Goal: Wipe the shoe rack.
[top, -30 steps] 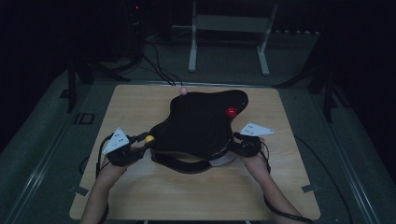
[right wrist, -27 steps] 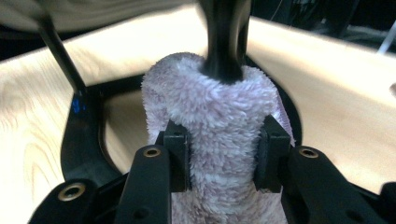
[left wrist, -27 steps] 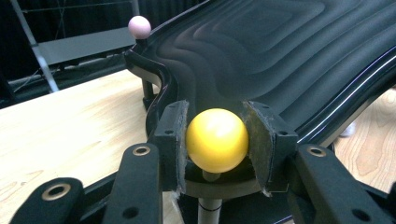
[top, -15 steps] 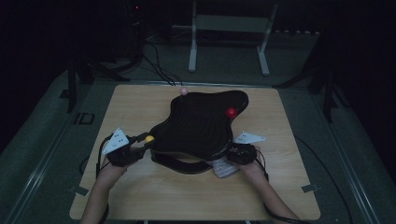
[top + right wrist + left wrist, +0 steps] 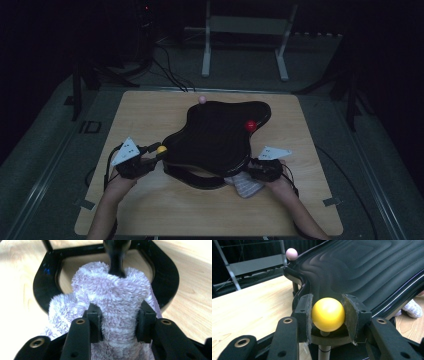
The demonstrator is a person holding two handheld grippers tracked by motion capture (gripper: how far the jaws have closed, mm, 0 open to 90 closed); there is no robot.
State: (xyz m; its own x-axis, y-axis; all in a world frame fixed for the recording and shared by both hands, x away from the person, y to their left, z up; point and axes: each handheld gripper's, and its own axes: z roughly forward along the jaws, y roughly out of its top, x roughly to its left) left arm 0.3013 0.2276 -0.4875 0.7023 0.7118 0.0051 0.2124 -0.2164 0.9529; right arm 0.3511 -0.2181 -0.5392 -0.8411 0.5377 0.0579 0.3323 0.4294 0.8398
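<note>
Now the left gripper (image 5: 328, 315) clamps the yellow ball (image 5: 328, 314) at the black stand's (image 5: 220, 135) edge, while the right gripper (image 5: 119, 320) (jaws just closing) squeezes the fluffy sock (image 5: 117, 300) under the stand.

No readable text, labels, brands or numbers on anything in view

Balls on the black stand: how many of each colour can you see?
Yellow ball, held between the left gripper pads: 1
Pink ball, at the far edge of the stand: 1
Red ball, on the stand's right side: 1
Total: 3 balls
</note>
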